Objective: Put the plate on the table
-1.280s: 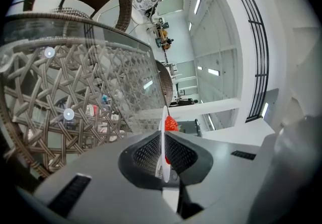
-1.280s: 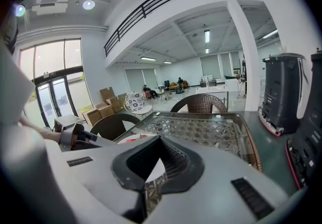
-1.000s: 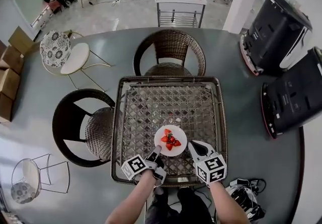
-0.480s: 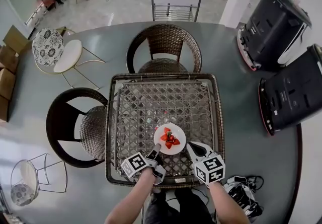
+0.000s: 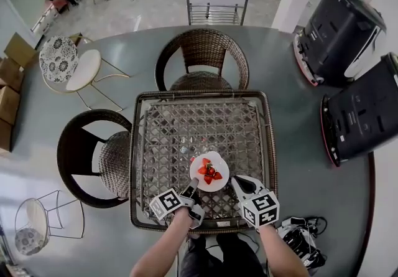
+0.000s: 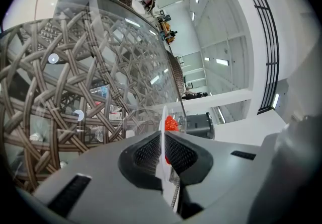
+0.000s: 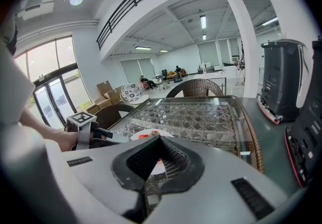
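Note:
A small white plate (image 5: 209, 172) with cut strawberries (image 5: 209, 172) is over the near middle of the glass-topped wicker table (image 5: 200, 94). My left gripper (image 5: 191, 190) is shut on the plate's near-left rim. In the left gripper view the plate (image 6: 162, 126) runs edge-on between the closed jaws, with the strawberries (image 6: 171, 124) beyond them. My right gripper (image 5: 237, 181) sits by the plate's right rim with its jaws together. In the right gripper view the plate (image 7: 141, 136) lies just left of and behind the jaw tips (image 7: 158, 138); no hold on it shows.
Two dark wicker chairs stand at the table, one at the far side (image 5: 202, 58) and one at the left (image 5: 93, 157). Two large black machines (image 5: 339, 33) (image 5: 364, 114) stand on the right. Cables (image 5: 301, 238) lie by my right arm. A wire stool (image 5: 37, 223) is at lower left.
The head view shifted slightly. Plate and both grippers stay at about the same spot on the table.

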`<state>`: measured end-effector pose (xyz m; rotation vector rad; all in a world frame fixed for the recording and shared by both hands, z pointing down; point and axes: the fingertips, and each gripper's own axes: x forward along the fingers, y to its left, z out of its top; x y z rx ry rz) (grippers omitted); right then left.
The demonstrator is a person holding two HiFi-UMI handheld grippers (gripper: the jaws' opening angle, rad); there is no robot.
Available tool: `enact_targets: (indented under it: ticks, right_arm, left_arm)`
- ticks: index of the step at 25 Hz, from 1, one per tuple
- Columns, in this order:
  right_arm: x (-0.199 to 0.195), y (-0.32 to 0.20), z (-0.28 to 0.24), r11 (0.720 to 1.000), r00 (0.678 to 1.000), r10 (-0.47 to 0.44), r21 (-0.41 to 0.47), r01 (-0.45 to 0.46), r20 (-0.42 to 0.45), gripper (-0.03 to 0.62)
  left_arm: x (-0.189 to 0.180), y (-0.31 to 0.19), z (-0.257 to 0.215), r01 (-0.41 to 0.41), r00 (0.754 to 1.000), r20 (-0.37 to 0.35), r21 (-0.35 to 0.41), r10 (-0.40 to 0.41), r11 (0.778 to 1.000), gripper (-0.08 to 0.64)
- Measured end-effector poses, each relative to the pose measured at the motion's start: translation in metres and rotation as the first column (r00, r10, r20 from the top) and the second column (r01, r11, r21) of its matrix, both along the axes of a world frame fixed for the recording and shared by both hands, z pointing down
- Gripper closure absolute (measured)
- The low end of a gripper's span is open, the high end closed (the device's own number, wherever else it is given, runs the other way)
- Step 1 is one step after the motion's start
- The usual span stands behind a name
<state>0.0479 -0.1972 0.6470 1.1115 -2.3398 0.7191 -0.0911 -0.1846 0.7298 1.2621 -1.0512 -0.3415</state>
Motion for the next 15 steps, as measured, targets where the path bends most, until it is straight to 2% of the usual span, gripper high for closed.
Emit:
enact_targets:
  ticks: [6,15]
  right_arm:
    - [0.0033,0.0002,0.0007,1.0,1.0,0.005,-0.003,-0.005,0.004,0.588]
    - [0.0027,0.001,-0.0014,1.0,1.0,-0.002,-0.003,0.002,0.018,0.588]
  left_arm:
    - [0.0003,-0.001,0.0016,0.001,1.0,0.018,-0.008,-0.001,1.0,0.541]
    - [0.0005,0.0026,0.0102,-0.055,0.983,0.173,-0.068,0.066,0.996,0.54]
